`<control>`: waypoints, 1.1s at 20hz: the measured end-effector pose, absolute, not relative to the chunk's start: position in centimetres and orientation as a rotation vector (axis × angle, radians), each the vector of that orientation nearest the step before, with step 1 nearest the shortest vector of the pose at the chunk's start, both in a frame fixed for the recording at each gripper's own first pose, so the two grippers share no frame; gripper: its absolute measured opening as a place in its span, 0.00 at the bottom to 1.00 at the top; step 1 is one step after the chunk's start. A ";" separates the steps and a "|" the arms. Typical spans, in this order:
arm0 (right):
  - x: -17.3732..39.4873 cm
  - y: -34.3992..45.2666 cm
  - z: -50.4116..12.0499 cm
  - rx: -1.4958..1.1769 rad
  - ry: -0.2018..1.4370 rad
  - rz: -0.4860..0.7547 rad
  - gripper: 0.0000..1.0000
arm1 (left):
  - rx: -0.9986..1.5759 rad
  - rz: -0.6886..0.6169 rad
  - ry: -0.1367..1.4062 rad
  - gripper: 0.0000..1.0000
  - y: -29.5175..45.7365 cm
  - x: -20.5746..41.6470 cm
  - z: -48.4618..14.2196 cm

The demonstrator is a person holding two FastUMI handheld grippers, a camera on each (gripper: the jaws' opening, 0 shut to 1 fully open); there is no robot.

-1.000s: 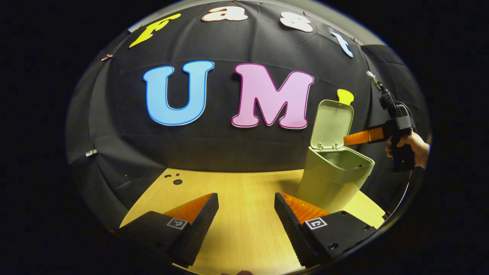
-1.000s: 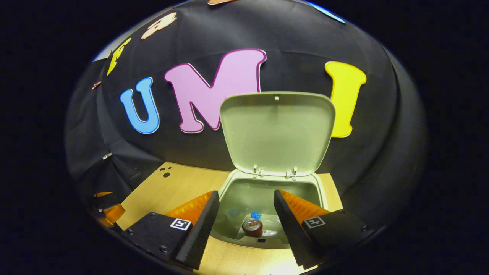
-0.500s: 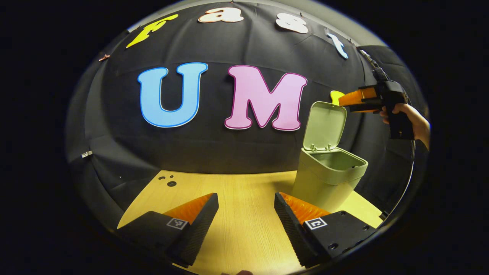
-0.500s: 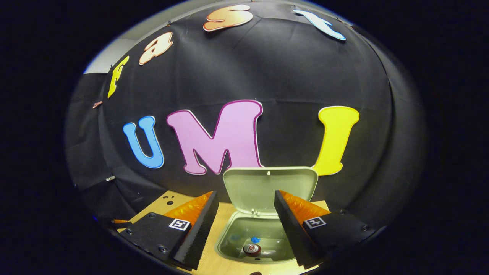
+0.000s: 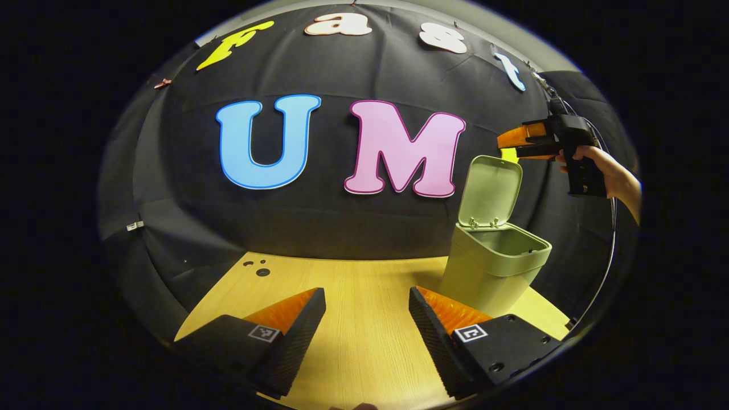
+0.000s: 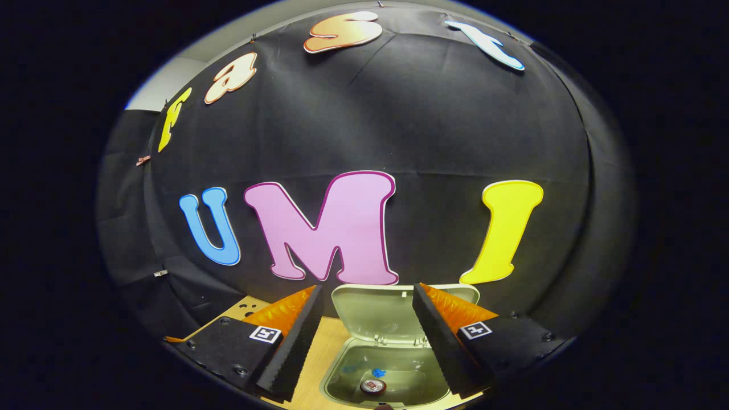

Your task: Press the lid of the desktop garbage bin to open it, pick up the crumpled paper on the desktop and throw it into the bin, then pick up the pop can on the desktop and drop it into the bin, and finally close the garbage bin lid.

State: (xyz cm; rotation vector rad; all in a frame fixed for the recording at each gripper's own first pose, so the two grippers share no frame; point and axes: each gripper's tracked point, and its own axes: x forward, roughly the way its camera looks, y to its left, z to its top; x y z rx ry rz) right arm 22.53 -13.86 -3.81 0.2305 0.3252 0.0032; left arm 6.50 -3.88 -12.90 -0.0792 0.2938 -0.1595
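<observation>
Left tongs [image 5: 367, 330]: fingers apart, nothing between them. They sit low over the wooden tabletop [image 5: 364, 285], pointed toward the booth wall, with the garbage bin [image 5: 492, 270] ahead and to their right, standing apart from them.

Right tongs [image 6: 364, 336]: fingers apart, nothing between them. In the left gripper view the right tongs [image 5: 518, 142] are held by a hand [image 5: 603, 173] above and just behind the top edge of the raised lid [image 5: 491, 191]; contact with the lid cannot be determined. In the right gripper view the camera looks down past the fingers into the bin's mouth [image 6: 387, 378].

Garbage bin: pale green, standing upright near the right end of the tabletop. The lid [image 6: 393, 313] is open, hinged at the rear edge and standing close to upright.

Bin contents, right gripper view: the pop can [image 6: 373, 386] lies at the bottom, its end facing up. A small blue item [image 6: 378, 373] lies just beside it. The crumpled paper cannot be made out.
</observation>
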 end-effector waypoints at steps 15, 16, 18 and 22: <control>26.6 -17.0 -7.0 0.194 0.358 -0.081 0.98 | -0.080 -0.110 0.299 0.95 -2.3 6.2 -13.0; 26.4 -17.0 -7.2 0.170 0.365 -0.075 0.98 | -0.082 -0.112 0.301 0.95 -2.4 6.2 -13.0; 25.7 -16.5 -6.9 0.153 0.366 -0.065 0.98 | -0.082 -0.118 0.305 0.95 -2.5 6.3 -13.2; 23.6 -16.2 -7.1 0.197 0.397 -0.049 0.98 | -0.084 -0.136 0.300 0.95 -3.2 6.7 -13.0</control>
